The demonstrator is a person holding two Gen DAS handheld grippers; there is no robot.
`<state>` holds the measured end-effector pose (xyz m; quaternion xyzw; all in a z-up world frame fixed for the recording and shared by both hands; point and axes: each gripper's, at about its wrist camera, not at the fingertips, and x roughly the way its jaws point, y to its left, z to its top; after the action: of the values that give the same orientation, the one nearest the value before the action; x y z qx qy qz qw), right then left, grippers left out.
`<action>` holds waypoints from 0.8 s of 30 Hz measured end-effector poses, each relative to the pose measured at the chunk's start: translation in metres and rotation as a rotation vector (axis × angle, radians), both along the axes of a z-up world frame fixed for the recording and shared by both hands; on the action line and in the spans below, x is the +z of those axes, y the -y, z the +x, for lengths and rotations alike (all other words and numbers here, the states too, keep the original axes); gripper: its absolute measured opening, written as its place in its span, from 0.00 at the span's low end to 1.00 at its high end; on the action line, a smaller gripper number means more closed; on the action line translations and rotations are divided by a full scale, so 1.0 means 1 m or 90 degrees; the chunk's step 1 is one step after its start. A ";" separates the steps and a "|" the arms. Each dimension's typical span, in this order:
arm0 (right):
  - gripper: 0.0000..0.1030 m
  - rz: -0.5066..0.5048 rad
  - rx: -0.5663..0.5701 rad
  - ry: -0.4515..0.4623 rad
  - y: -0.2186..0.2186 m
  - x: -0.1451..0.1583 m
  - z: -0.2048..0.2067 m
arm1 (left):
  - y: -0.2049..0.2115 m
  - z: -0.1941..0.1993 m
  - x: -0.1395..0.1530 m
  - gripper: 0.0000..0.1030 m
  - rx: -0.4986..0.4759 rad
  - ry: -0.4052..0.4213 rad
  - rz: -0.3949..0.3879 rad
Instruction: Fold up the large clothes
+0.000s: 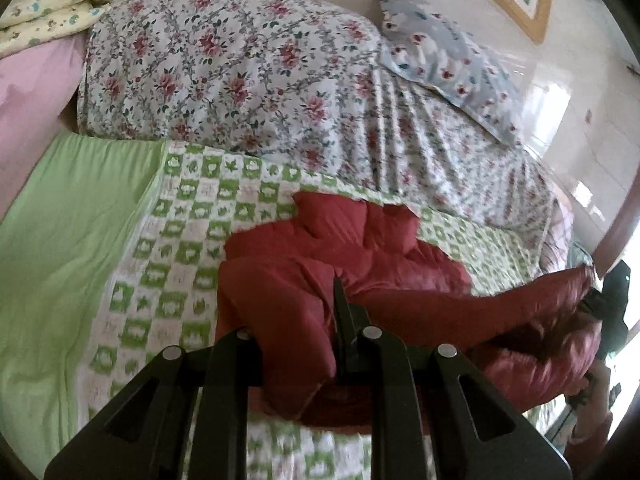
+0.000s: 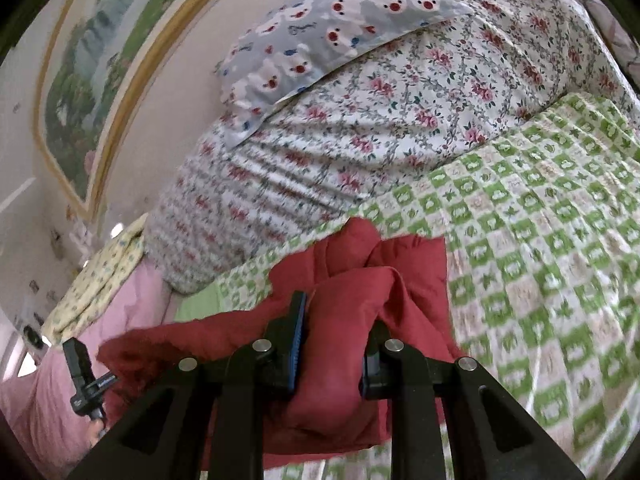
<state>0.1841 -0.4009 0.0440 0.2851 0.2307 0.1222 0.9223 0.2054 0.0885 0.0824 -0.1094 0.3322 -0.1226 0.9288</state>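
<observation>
A red padded jacket (image 1: 360, 264) lies bunched on the green-and-white checked blanket (image 1: 168, 240) of a bed. My left gripper (image 1: 320, 312) is shut on a thick fold of the jacket at its near edge; one finger is buried in the cloth. My right gripper (image 2: 336, 320) is shut on another bunch of the red jacket (image 2: 352, 292), the fabric bulging between its fingers. In the left wrist view the right gripper (image 1: 596, 304) shows at the far right, holding the jacket's other end. The left gripper (image 2: 86, 380) shows at the lower left of the right wrist view.
A floral quilt (image 1: 240, 68) is piled at the head of the bed with a grey bear-print pillow (image 2: 320, 28) on it. A plain green sheet (image 1: 68, 240), pink bedding (image 1: 28, 92) and a yellow printed blanket (image 1: 52, 8) lie beside. A framed picture (image 2: 96, 80) hangs on the wall.
</observation>
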 end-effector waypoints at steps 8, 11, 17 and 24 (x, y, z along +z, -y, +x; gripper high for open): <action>0.20 0.017 -0.058 -0.045 0.013 -0.020 0.084 | 0.005 0.099 -0.026 0.16 0.047 -0.061 -0.004; 0.20 0.024 -0.078 -0.067 0.019 -0.035 0.111 | 0.008 0.126 -0.041 0.16 0.062 -0.081 0.000; 0.20 0.021 -0.109 -0.097 0.021 -0.066 0.154 | 0.020 0.172 -0.072 0.16 0.086 -0.107 0.019; 0.21 0.031 -0.135 -0.120 0.023 -0.095 0.190 | 0.031 0.210 -0.105 0.20 0.109 -0.130 0.036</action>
<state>0.3739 -0.4242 -0.0508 0.3404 0.2815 0.0021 0.8972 0.4155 0.0579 -0.0225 -0.1231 0.4176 -0.0219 0.9000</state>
